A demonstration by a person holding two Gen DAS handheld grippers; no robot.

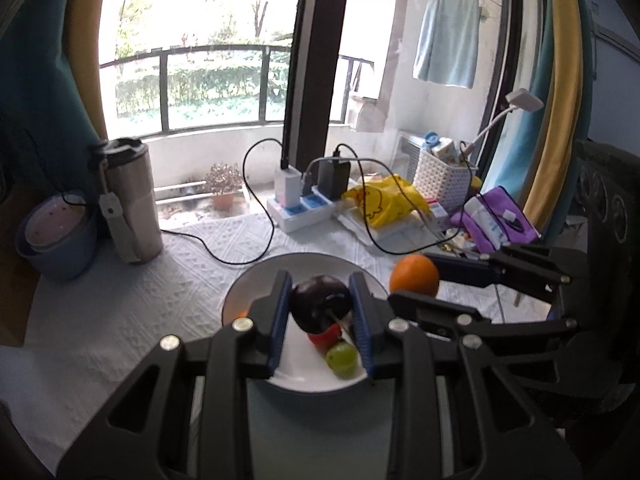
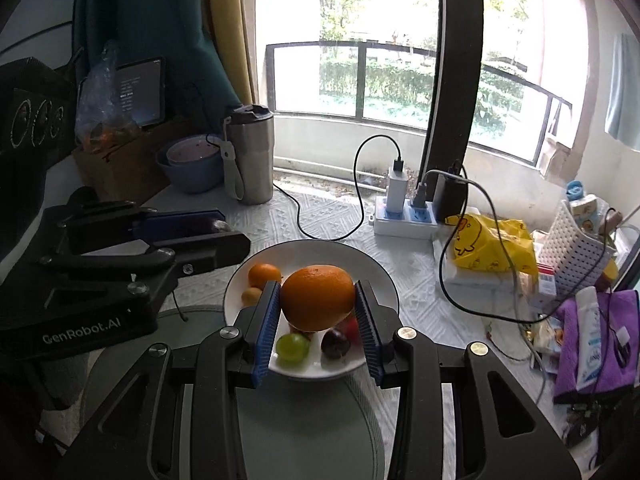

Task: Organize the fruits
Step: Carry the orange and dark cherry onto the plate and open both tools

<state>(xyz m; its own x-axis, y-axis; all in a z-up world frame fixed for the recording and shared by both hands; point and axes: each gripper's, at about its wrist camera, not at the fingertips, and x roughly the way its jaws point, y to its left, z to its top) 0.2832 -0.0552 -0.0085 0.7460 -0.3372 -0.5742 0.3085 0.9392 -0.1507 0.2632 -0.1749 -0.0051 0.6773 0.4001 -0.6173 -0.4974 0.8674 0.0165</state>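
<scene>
Two grippers: both are holding fruit above the same white plate (image 2: 384, 276).
Plate contents: a small orange (image 2: 264, 275), a small yellow-orange fruit (image 2: 252, 295), a green grape (image 2: 293, 347), a dark grape (image 2: 335, 343) and something red (image 2: 352, 330) are sitting in it; the red piece is mostly hidden, type unclear.
Plate position: it is resting on the white embossed table cover (image 2: 320, 216), with a round grey-green mat (image 2: 304, 420) lying just in front of it.
Left gripper (image 1: 320, 306): jaws are pinching a dark purple apple (image 1: 321, 302) by its sides, blue pads touching both flanks.
Apple look: skin is reading near-black and glossy, stem pointing toward the camera, hanging over the plate's middle.
Right gripper (image 2: 318, 300): jaws are clamping a large orange (image 2: 318, 297) between blue ribbed pads.
Orange look: it is showing bright, dimpled skin, round, filling the whole gap, hovering above the grapes.
Cross view: from the left wrist the large orange is sitting at the plate's right edge.
Blue bowl (image 2: 192, 170): a pinkish bowl is nesting inside it, far left.
White basket (image 2: 576, 256): it is holding small packets, far right.
Other: a steel tumbler (image 2: 250, 156) is standing beside the bowls, a power strip (image 2: 404, 220) is lying behind the plate.
</scene>
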